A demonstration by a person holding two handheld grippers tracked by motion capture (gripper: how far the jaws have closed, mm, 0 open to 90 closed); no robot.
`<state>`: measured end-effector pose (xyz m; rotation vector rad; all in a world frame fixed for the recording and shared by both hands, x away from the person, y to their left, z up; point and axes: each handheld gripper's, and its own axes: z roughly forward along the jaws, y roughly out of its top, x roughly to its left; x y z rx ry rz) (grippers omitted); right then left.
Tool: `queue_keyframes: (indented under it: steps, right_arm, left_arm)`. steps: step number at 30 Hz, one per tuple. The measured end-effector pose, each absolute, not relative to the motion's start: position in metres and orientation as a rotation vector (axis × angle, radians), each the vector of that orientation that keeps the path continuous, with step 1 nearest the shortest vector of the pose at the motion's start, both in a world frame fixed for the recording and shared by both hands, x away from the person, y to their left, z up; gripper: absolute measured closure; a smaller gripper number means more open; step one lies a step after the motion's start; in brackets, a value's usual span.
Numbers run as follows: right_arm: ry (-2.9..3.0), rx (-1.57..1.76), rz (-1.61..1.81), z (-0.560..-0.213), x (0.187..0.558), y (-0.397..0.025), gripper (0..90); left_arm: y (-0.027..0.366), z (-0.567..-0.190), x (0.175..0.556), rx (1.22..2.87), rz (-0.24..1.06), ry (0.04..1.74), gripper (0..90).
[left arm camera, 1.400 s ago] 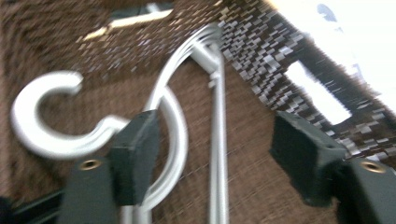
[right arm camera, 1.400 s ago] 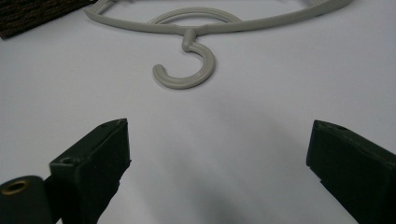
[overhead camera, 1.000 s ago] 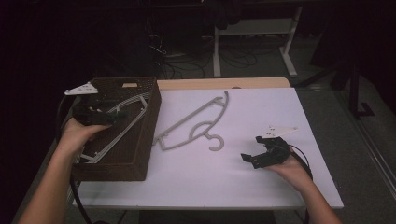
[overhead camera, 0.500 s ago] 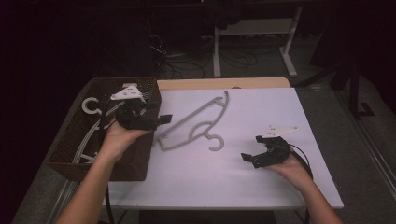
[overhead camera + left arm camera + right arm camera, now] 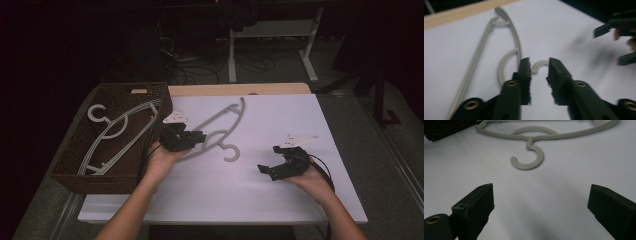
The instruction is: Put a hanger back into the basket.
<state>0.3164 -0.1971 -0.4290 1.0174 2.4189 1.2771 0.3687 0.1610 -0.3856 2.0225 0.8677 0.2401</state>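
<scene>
So we count one hanger (image 5: 220, 131) on the table, two more in the basket (image 5: 75, 170), and our left gripper (image 5: 539, 65), jaws narrowly apart, has swung from basket to that hanger while the right gripper (image 5: 540, 197) stays wide.

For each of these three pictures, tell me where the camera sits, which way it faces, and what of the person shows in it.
High view: fixed above the person's side, facing forward and down on the table; both forearms, left gripper and right gripper show, plus the basket.
Left gripper view: rides the left gripper, looking along its open jaws at the hanger; the other gripper shows far right.
Right gripper view: rides the right gripper, low over the table, facing the hanger's hook between wide-open jaws.
Shared: all three show the hanger.
</scene>
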Motion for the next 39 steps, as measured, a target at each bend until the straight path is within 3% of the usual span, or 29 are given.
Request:
queue_keyframes:
  steps: [4, 17, 28, 39]
  right_arm:
    - [2.421, 1.015, 1.275, -0.429, 0.317, -0.197, 6.3]
    - [2.425, 1.009, 1.271, -0.429, 0.316, -0.198, 6.4]
    - [2.421, 1.012, 1.275, -0.429, 0.316, -0.198, 6.4]
    - [2.418, 1.013, 1.277, -0.428, 0.317, -0.199, 6.4]
  left_arm:
    - [0.155, -0.407, 0.377, 2.079, 0.264, 0.924, 90.0]
    - [0.157, -0.446, 0.393, 2.156, 0.365, 1.048, 90.0]
    - [0.149, -0.453, 0.39, 2.199, 0.24, 1.036, 90.0]
    - [0.095, -0.452, 0.364, 2.276, 0.068, 0.855, 90.0]
